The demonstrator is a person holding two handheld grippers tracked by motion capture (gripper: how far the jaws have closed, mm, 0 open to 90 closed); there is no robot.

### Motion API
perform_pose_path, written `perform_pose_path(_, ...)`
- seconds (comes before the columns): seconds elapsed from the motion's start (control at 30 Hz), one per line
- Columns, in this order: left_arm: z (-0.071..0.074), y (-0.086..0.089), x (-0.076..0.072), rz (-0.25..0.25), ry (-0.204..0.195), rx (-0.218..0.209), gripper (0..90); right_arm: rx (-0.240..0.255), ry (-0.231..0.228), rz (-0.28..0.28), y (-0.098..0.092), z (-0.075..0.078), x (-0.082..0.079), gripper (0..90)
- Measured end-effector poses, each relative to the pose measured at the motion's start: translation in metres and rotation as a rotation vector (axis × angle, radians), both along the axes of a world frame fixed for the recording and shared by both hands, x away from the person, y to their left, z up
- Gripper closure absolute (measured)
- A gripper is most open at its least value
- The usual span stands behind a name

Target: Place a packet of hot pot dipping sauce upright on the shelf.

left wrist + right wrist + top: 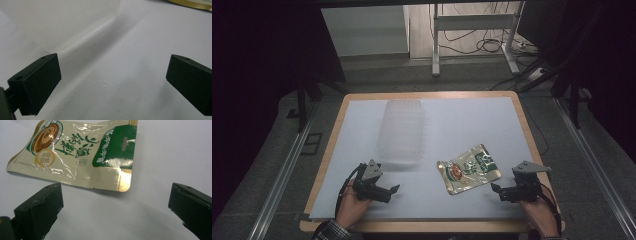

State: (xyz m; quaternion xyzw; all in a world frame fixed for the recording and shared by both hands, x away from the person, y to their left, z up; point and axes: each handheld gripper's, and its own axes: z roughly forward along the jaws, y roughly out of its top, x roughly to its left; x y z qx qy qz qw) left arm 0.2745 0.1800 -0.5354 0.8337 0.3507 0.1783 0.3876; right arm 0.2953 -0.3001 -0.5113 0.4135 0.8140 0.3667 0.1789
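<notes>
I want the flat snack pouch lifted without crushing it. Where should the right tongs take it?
Probably at the green header end with the hang hole, the part of the snack pouch nearest the open right tongs. Its gold corner looks slightly raised off the white table sheet, so come in low from the right, one jaw sliding under.

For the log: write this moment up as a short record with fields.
surface: white sheet on a wooden table
pouch: gold and green pouch, lying flat, right of centre
container: clear plastic container, left of the pouch, apart from it
left gripper: open, holds nothing, just below the container
right gripper: open, holds nothing, aimed at the pouch, not touching it
contact: neither gripper touches anything but the air above the sheet
</notes>
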Motion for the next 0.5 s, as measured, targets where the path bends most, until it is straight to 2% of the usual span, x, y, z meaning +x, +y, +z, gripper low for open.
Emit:
perform_pose_path(0.2,0.000,0.000,0.000,0.000,-0.001,0.002,0.0,0.003,-0.010,-0.001,0.004,0.001,0.005,0.8)
perform_pose_path(0.33,0.000,-0.001,0.000,-0.002,-0.002,0.004,0.0,0.003,0.004,-0.010,0.009,0.003,0.010,1.9)
perform_pose_path(0.5,0.000,-0.001,0.000,-0.002,-0.002,0.007,0.0,-0.006,0.000,-0.002,0.013,0.003,0.013,2.1)
